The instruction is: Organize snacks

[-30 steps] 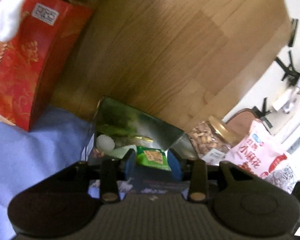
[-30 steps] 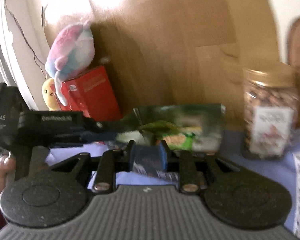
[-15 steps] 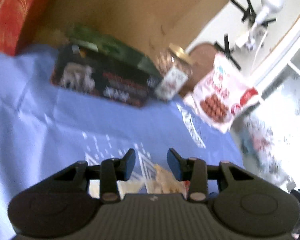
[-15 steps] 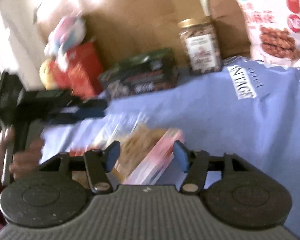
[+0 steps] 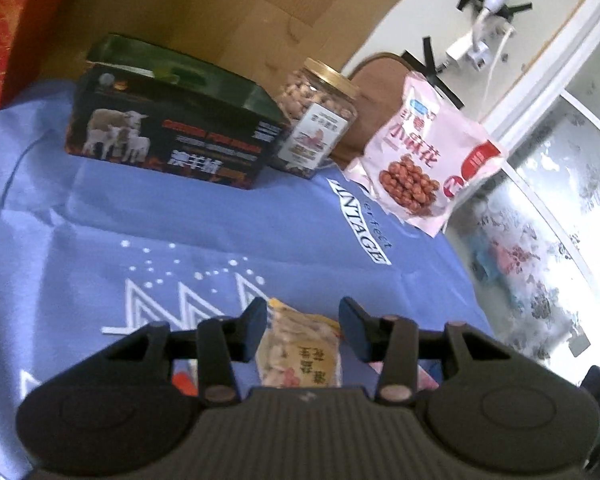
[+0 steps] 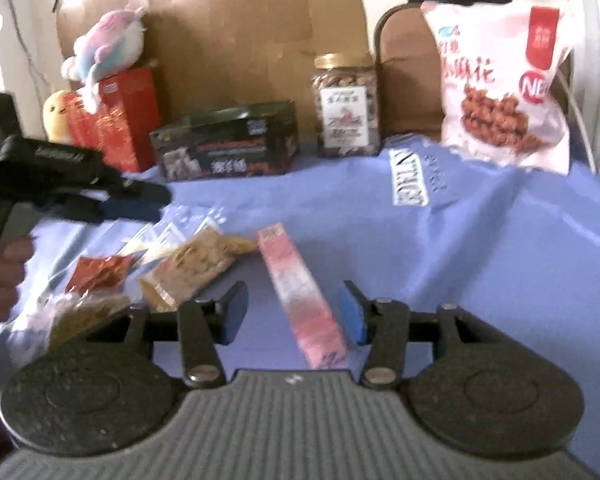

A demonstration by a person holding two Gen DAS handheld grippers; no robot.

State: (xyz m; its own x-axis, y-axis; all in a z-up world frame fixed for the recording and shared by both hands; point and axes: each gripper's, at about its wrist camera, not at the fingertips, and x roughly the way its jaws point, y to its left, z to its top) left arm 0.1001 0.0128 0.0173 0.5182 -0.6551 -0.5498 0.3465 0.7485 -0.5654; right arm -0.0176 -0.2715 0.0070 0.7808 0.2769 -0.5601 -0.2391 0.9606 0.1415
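Both hand-held grippers have drawn back from the dark snack box (image 5: 172, 136) to the loose packets on the blue-clothed counter (image 5: 260, 236) in front of it. The left hand-held gripper (image 5: 303, 330) has just opened a little; its jaws straddle a yellow snack packet (image 5: 300, 354) without pressing it. The right hand-held gripper (image 6: 294, 312), jaws just narrowing yet apart, frames a pink stick packet (image 6: 304, 300) whose long axis runs away toward the box. The right looks nearer a clean grasp. The box's contents are hidden; the jar (image 6: 346, 106) beside it holds nuts.
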